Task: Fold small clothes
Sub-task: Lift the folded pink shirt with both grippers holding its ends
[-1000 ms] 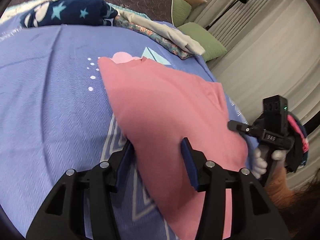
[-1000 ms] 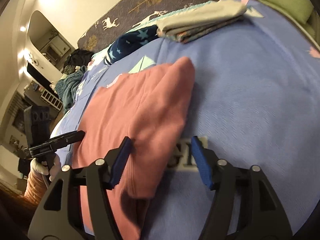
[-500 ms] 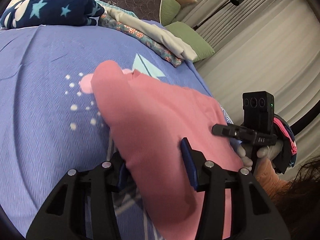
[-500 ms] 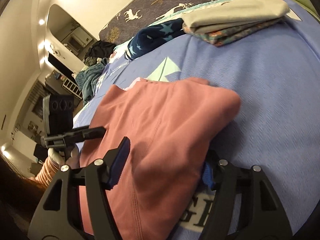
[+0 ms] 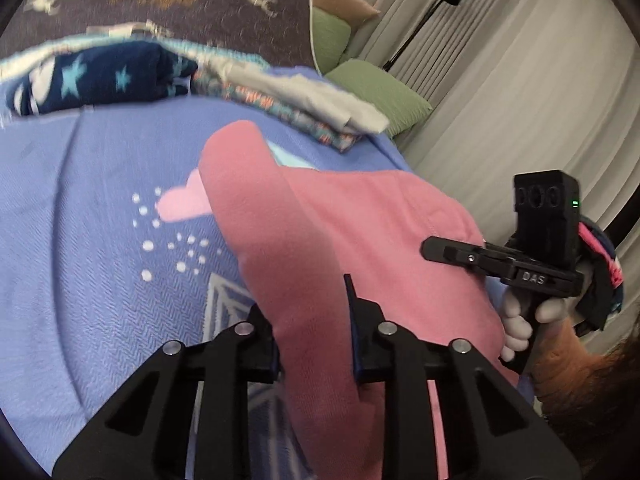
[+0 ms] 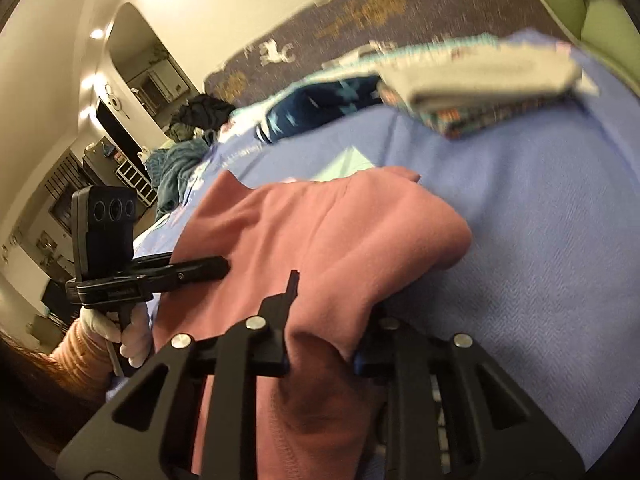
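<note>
Both grippers, left gripper (image 5: 312, 328) and right gripper (image 6: 320, 332), closed further onto the pink garment (image 5: 360, 240), lifting its near edge; uneven pulling could skew the fold.

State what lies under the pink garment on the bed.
The pink garment rests on the blue bedspread, overlapping its printed pink cloud and a pale triangle. Whatever else the cloth covers cannot be seen. Both grippers' jaws pinch its near edge.
</note>
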